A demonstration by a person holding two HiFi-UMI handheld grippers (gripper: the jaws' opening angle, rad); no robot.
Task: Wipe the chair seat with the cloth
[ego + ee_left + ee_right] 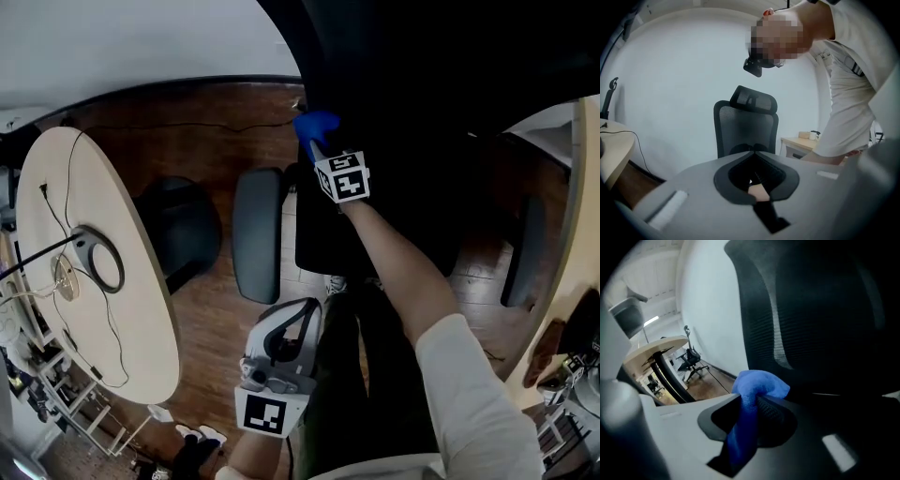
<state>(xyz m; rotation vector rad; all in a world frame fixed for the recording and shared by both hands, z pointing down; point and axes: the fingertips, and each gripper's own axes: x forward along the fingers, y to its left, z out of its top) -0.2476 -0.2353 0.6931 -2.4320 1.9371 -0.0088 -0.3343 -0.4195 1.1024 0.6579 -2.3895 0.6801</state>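
The black office chair [412,103] fills the upper right of the head view. Its mesh backrest [815,310] and dark seat [853,404] fill the right gripper view. My right gripper [316,142] reaches out at arm's length and is shut on a bunched blue cloth [314,124]. The blue cloth [757,385] bulges out past the right gripper's [757,399] jaw tips, close to where seat and backrest meet; whether it touches is hidden. My left gripper [284,339] hangs back near my body, shut with nothing in it, and the left gripper [753,152] points away at another chair.
An oval beige table [141,319] with cables and a dark ring [99,260] lies at the left. Two more dark chairs [187,225] [259,234] stand on the wooden floor beside it, another chair [522,253] at the right. A mesh chair with headrest [746,124] and a desk [801,142] face the left gripper.
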